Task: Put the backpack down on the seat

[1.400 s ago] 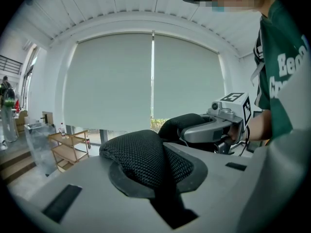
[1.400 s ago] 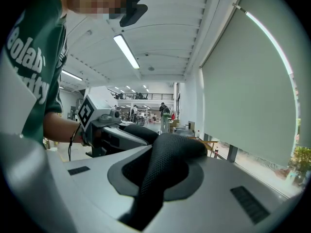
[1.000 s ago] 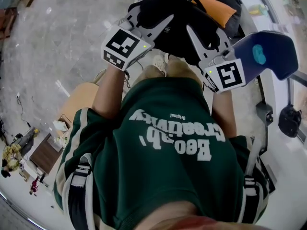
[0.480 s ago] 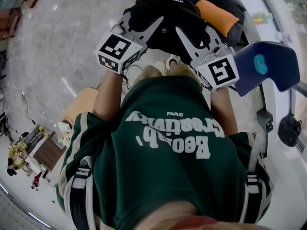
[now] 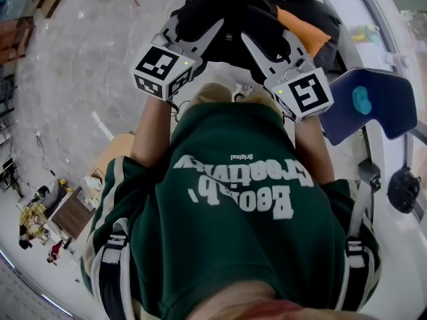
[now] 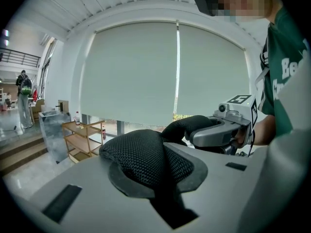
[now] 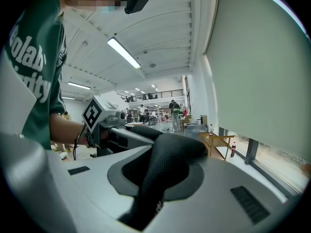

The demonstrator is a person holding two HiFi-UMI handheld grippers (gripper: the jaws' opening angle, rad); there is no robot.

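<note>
1. The left hand-held gripper (image 5: pixel 197 24) is pinched on a black mesh shoulder strap (image 6: pixel 146 161) of the backpack (image 5: pixel 227 9).
2. The right hand-held gripper (image 5: pixel 262 40) is clamped on the other strap (image 7: pixel 167 171), also black mesh.
3. The black backpack, with its orange panel (image 5: pixel 301 24), is held up in front of the person over the floor (image 5: pixel 87 52). It is not on the blue seat (image 5: pixel 373 102), which is to its right.

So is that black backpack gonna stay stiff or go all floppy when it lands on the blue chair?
Probably floppy: the backpack hangs bunched from padded mesh straps pinched in the left tongs and right tongs. It may slump or tip on the seat. The mesh likely grips well, not slippery.
</note>
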